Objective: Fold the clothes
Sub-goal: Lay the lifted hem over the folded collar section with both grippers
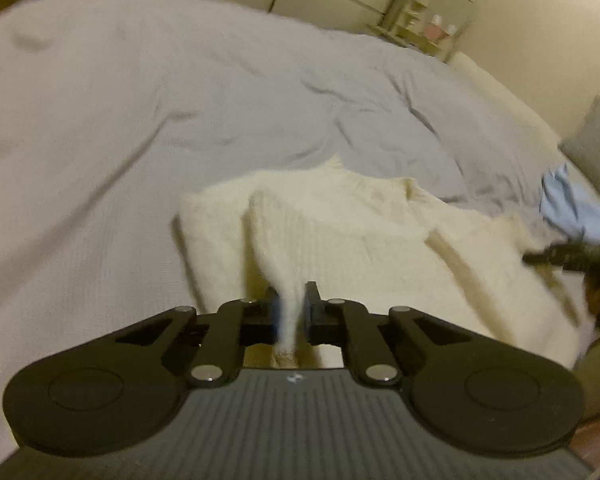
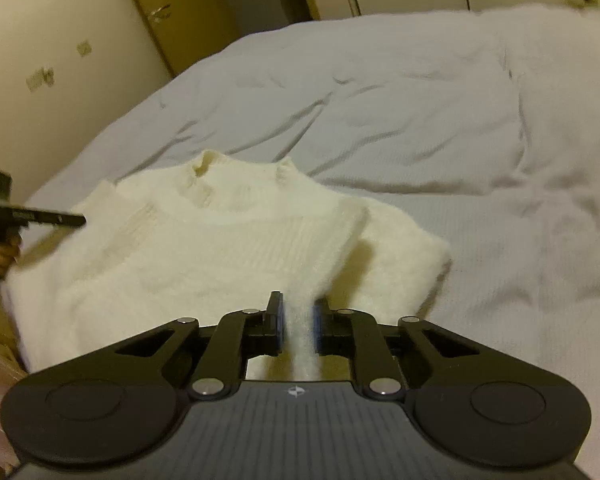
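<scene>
A cream knitted sweater [image 1: 340, 236] lies front-up on the bed, collar toward the far side. My left gripper [image 1: 290, 304] is shut on a pinched strip of the sweater's knit, lifted off the bed near its left side. In the right wrist view the same sweater [image 2: 204, 256] lies spread out, and my right gripper [image 2: 299, 326] is shut on a fold of its right sleeve edge. The other gripper [image 2: 56, 218] shows at the far left with a hand behind it.
A light grey-blue duvet [image 1: 148, 92] covers the bed, wrinkled toward the right. A pale blue garment [image 1: 572, 204] lies at the bed's right edge by a grey pillow [image 1: 598, 140]. Wardrobe doors [image 2: 72, 40] stand beyond the bed. A shelf with bottles [image 1: 432, 24] is in the corner.
</scene>
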`<state>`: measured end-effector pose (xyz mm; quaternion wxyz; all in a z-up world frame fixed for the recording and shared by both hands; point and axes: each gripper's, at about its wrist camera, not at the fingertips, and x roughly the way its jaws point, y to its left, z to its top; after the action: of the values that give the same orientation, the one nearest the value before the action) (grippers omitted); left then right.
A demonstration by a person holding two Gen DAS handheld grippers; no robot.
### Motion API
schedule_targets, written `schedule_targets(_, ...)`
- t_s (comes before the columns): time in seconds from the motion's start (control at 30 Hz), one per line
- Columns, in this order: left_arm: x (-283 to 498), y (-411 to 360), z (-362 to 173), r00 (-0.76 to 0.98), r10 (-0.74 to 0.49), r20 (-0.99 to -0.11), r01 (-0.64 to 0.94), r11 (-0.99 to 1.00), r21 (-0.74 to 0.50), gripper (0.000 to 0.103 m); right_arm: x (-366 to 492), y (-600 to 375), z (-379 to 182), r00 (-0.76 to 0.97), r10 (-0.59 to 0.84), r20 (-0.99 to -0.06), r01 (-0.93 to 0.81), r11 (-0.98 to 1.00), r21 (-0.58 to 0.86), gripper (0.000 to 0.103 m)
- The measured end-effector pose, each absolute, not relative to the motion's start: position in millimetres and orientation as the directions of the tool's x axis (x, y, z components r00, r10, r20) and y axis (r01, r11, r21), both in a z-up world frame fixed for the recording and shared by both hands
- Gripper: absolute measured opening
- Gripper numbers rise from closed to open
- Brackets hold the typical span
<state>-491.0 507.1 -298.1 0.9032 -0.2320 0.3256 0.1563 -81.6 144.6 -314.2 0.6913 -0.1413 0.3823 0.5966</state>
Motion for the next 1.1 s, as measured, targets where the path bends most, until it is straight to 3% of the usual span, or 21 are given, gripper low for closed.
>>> schedule_targets(0.2,-486.1,525.8,-270.8,0.785,0.220,-0.579,-0.443,0.853,-0.276,0.009,-83.5,139.6,-285.3,0.155,0.775,-0.613,-0.941,0.304,0.148,0.010)
schedule_targets(0.3,-481.0,537.6,-260.7,0.793,0.260,-0.551,-0.458,0.851,-0.257,0.010,-71.8,150.4,-280.6,0.216,0.758,-0.616,-0.930,0.351,0.106,0.010)
schedule_targets(0.47,-448.1,550.5,-274.0,0.749,0.294,-0.594,-0.483,0.855,-0.186,0.010,-51.9,182.6,-290.5,0.261,0.714,-0.650,-0.916,0.396,0.068,0.010)
schedule_targets(0.8,-408.3,583.1,-315.4,0.712,0.305,-0.632,-0.523,0.832,-0.187,0.010,-27.5,217.2,-337.3,0.301,0.644,-0.703,-0.882,0.468,0.050,0.009)
schedule_targets(0.93,-397.6,586.2,-344.9,0.640,0.311,-0.702,-0.572,0.804,-0.165,0.016,-23.7,236.3,-359.8,0.300,0.583,-0.755,-0.871,0.489,0.032,0.010)
schedule_targets(1.03,-403.5,581.0,-338.3,0.606,0.358,-0.710,-0.609,0.783,-0.125,0.027,-27.4,246.1,-369.3,0.307,0.525,-0.794,-0.871,0.491,-0.012,0.014)
schedule_targets(1.1,-415.5,577.8,-321.1,0.585,0.396,-0.708,-0.640,0.762,-0.102,0.029,-30.9,240.2,-356.5,0.371,0.504,-0.780,-0.843,0.535,-0.056,0.038)
